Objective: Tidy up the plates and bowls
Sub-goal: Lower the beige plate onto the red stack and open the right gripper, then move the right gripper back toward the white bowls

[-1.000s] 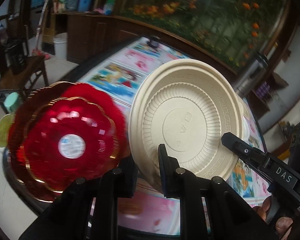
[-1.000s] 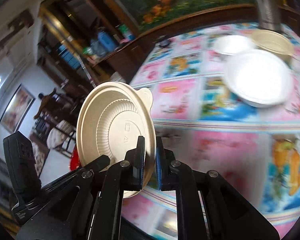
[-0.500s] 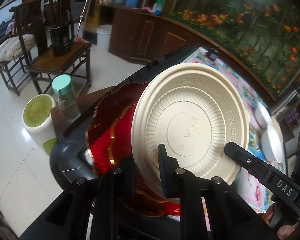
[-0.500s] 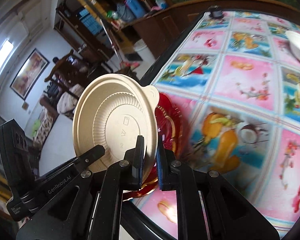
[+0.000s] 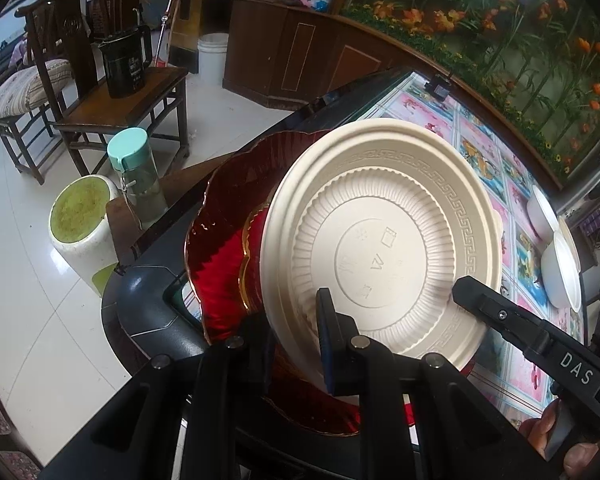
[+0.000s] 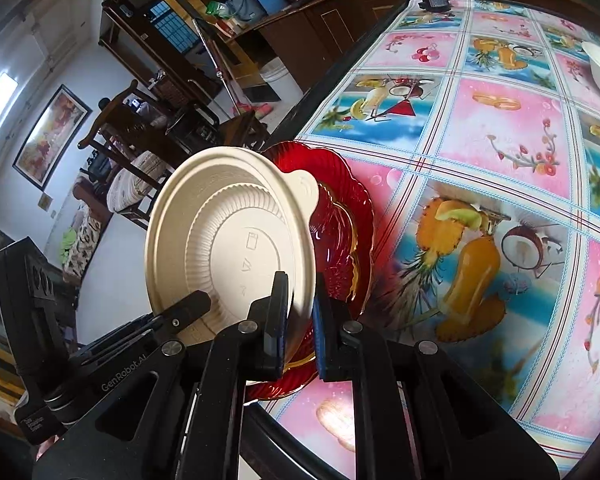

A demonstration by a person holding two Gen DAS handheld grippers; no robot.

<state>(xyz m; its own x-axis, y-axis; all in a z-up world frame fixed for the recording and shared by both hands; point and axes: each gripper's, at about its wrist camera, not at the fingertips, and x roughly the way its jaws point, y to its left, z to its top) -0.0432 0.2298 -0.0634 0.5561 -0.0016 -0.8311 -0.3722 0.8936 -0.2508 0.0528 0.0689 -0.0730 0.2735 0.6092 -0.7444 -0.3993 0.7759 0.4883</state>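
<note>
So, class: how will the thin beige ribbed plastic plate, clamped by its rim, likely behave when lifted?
The beige ribbed plastic plate looks thin and moulded, so probably light. Held only at its rim by the left gripper and right gripper, it may flex. Its ribbing likely adds some stiffness.

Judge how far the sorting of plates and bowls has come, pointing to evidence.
Done: little that shows. In hand: both the left gripper and right gripper clamp one beige plate, held tilted above the red scalloped plate at the table's corner. Left: setting it down, then the white bowls waiting at the far side of the fruit-print tablecloth.
</note>
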